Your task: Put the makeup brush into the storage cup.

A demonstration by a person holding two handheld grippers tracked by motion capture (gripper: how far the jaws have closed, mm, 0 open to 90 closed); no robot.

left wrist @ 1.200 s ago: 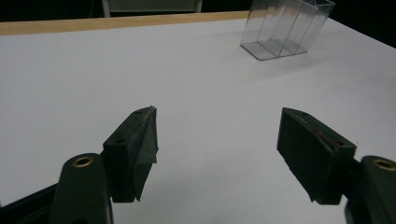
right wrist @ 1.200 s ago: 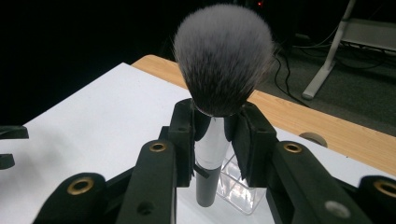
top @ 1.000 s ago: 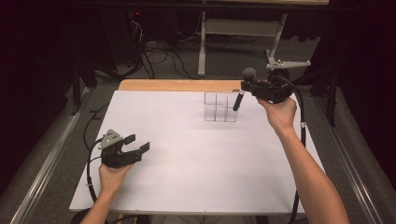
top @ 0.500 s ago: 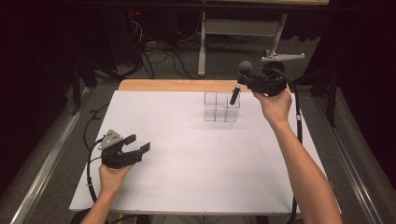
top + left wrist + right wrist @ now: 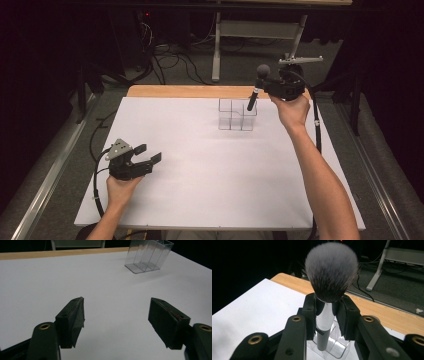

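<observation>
At the left of the high view, the left claw [image 5: 148, 159] rests low over the white tabletop [image 5: 200, 165] in the person's left hand [image 5: 120, 189], its jaws spread with nothing between them; the left gripper view looks past those bare pads at open white surface toward the organizer. Farther right, near the far edge of the tabletop, stands a clear plastic organizer [image 5: 237, 114], an upright box split into several compartments, all apparently vacant. Right of that, the right claw [image 5: 260, 88] hovers above the organizer in the person's right hand [image 5: 292, 111], its jaws pressed on a makeup brush [image 5: 256, 87]. In the right gripper view the pads pinch the brush's pale ferrule [image 5: 325, 320] just under the dense grey-tipped bristle head [image 5: 331, 271], bristles up, with the dark handle [image 5: 322, 340] hanging down over a compartment; whether the handle's tip has entered the compartment cannot be told. The brush looks light and rigid along the shaft, while the bristle head is soft and would splay or bend if squeezed, so the ferrule or the handle is the sensible place to hold it. The smooth, round shaft may slip or pivot in the pads if the grip is loose. The organizer appears thin-walled and light, likely to slide or tip if the handle catches a divider.
</observation>
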